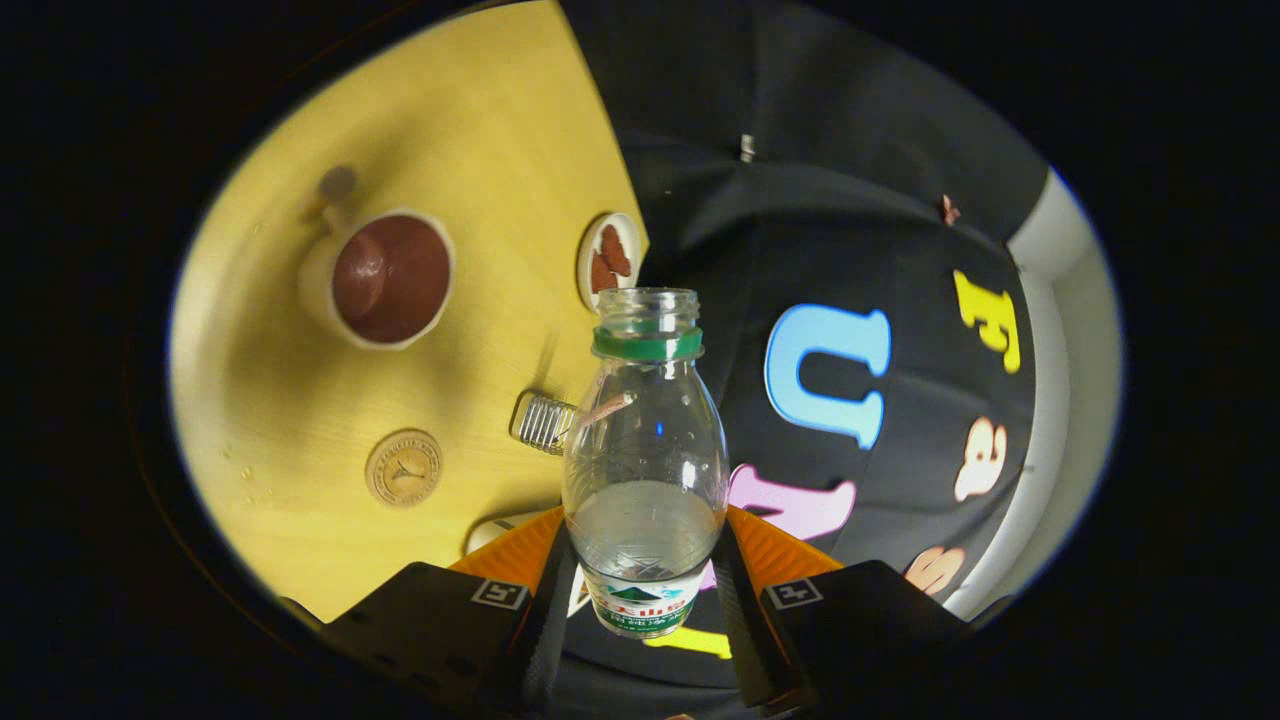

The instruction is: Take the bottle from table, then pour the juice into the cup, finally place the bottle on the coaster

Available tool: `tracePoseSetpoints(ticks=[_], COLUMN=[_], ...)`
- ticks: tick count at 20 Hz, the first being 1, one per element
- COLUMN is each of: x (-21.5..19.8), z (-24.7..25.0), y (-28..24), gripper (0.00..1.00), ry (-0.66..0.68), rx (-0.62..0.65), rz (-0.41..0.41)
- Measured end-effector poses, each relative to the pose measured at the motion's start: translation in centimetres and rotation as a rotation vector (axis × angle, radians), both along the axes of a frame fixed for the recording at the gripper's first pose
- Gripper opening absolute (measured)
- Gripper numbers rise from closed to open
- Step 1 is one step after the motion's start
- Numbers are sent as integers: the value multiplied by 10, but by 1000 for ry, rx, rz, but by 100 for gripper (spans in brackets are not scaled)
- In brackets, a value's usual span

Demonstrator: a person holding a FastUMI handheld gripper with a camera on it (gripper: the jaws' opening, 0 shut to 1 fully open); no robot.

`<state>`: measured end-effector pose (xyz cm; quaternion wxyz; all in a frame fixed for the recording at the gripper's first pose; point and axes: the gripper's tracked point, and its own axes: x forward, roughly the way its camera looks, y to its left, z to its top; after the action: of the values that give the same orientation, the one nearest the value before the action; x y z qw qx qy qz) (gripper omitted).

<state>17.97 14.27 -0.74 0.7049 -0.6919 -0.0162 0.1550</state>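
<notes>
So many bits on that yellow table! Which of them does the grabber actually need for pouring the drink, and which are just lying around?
Needed for the job:
- bottle, uncapped, clamped between the gripper fingers
- cup, brown inside, beyond the fingers
- coaster, round, on the table near the cup

Just lying about:
- small dish at the table's edge
- metal coil just behind the bottle

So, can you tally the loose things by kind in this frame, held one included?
Bottle, held in the gripper: 1
Cup: 1
Coaster: 1
Small dish: 1
Wire clip: 1
Total: 5
</notes>
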Motion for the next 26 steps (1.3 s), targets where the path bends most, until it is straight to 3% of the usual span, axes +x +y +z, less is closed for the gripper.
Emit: tracePoseSetpoints(ticks=[7,12,22,26], x=[3,7,49,71], z=[28,38,-1,-42], y=[-38,-42,-50,-52], gripper=[71,71,71,71], ry=[225,384,488,492], rx=[582,1013,1449,1507], rz=[-134,-132,-80,-108])
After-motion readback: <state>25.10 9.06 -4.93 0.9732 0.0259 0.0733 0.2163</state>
